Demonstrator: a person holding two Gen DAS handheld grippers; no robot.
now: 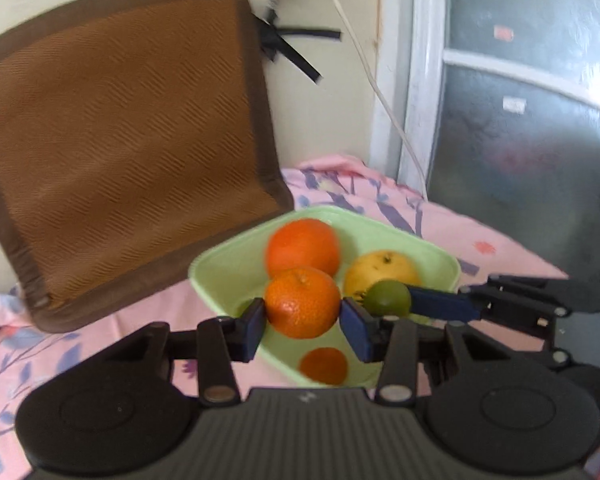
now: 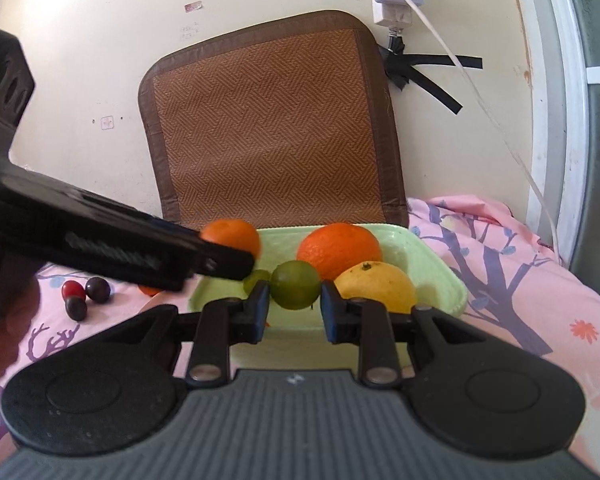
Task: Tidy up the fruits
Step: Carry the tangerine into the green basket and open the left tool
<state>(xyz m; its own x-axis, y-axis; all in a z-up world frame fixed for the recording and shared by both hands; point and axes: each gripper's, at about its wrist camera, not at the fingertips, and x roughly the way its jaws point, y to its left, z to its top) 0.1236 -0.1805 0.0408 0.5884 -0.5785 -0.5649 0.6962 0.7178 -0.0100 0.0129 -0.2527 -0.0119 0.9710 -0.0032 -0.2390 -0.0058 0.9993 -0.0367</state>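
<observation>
The left gripper reaches forward and slightly down over the near wall of a pale green tray, its two blue pads pressed against the sides of a mandarin that hangs above the tray floor. The right gripper comes in from the right side at about the same height, its pads closed on a green lime just beside the mandarin; in the left wrist view the two fruits sit nearly side by side, and whether they touch cannot be told. In the tray lie a large orange toward the far wall, a yellow citrus fruit to its right, and a smaller orange fruit on the near floor, partly hidden by the left gripper's body. From the right wrist view the left gripper's black frame covers the tray's left end and most of the mandarin. Three small dark red fruits lie on the pink floral cloth left of the tray. A brown woven mat leans against the wall behind the tray.
</observation>
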